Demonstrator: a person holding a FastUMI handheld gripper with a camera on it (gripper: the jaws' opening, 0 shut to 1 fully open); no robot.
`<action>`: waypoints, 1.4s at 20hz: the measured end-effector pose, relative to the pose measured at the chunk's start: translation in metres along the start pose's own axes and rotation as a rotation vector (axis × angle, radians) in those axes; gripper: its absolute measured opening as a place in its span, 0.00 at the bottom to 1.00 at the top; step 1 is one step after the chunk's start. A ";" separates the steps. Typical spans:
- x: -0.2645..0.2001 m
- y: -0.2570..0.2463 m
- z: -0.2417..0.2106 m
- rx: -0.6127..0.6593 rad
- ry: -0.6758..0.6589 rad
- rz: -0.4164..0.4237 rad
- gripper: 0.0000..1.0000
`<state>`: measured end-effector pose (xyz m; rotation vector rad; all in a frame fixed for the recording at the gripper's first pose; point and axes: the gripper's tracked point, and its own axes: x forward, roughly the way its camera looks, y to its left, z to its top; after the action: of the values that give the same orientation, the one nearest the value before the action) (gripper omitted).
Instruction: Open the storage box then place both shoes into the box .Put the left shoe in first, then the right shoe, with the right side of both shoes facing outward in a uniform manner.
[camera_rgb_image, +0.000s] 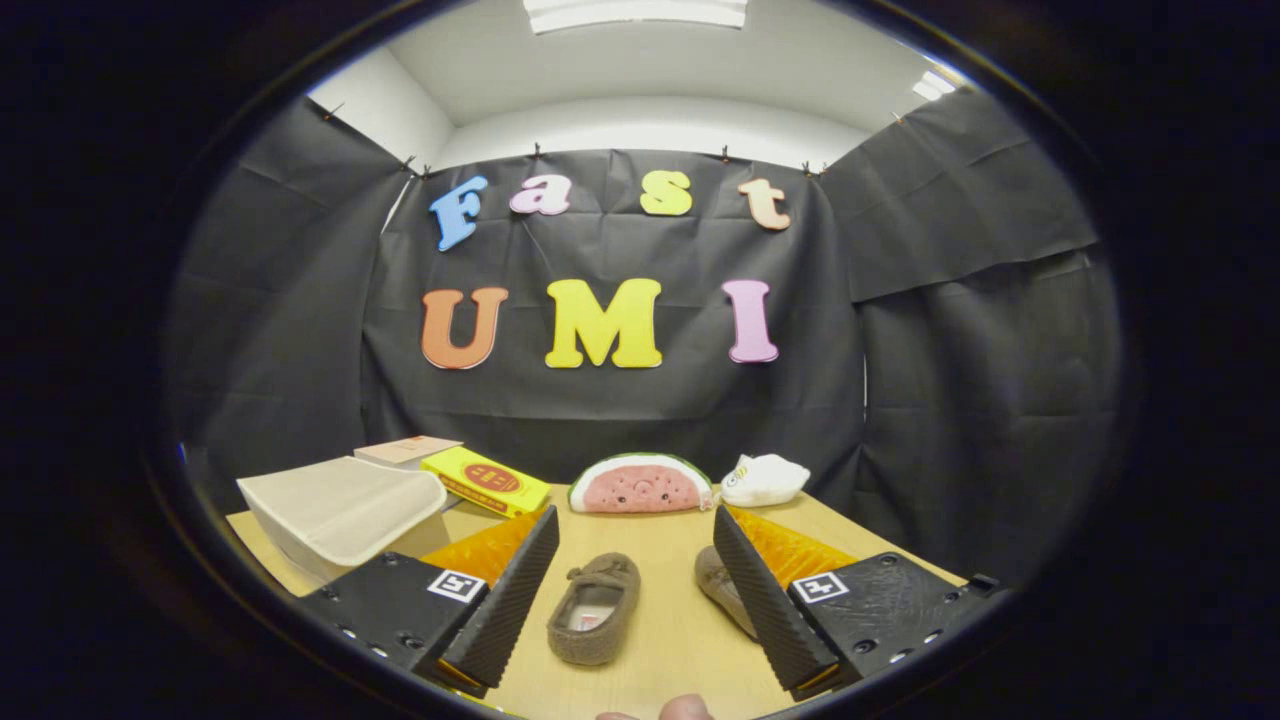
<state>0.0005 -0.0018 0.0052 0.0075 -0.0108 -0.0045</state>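
Two small brown-grey shoes lie on the wooden table (660, 640). One shoe (594, 608) rests between my fingers, nearer the left one, its opening facing up. The other shoe (722, 590) is partly hidden behind the right finger (762, 600). My gripper (637, 600) is open wide above the table and holds nothing. A beige storage box (335, 515) with its lid down stands beyond the left finger (505, 600), on the table's left side.
A yellow box (487, 482) and a pale carton (405, 451) lie behind the storage box. A watermelon-slice plush (641, 486) and a white plush (764, 480) sit at the table's far edge. A person's fingertips (668, 710) show at the near edge.
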 end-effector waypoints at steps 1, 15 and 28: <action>0.000 0.000 0.000 -0.001 -0.003 0.001 0.95; 0.005 0.049 0.005 0.071 -0.016 0.119 0.95; 0.055 0.184 -0.046 0.331 0.158 0.371 0.95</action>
<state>0.0566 0.1822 -0.0385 0.3367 0.1453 0.3691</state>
